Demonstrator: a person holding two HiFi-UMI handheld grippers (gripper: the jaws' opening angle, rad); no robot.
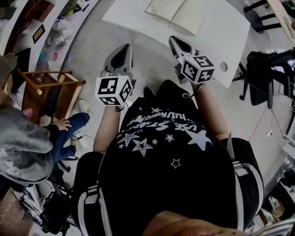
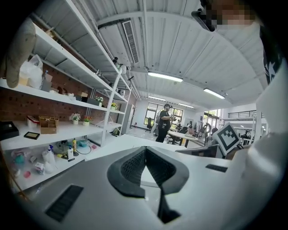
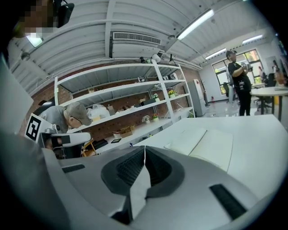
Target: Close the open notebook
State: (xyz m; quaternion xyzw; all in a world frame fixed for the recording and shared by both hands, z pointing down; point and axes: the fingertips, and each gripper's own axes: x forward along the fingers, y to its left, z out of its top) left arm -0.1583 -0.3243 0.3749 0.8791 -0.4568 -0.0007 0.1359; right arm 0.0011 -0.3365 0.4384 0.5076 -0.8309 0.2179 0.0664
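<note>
The open notebook lies flat with cream pages up on the white table, at the top of the head view. In the right gripper view the notebook lies ahead and to the right on the table. My left gripper hovers over the floor short of the table's near edge, jaws shut with nothing between them. My right gripper reaches just over the table's near edge, below the notebook, also shut and empty. Both sets of fingertips meet in their own views: left gripper, right gripper.
A wooden stool stands left on the floor beside a crouching person. A black office chair sits right of the table. Shelves with small items run along the left wall. Another person stands far off.
</note>
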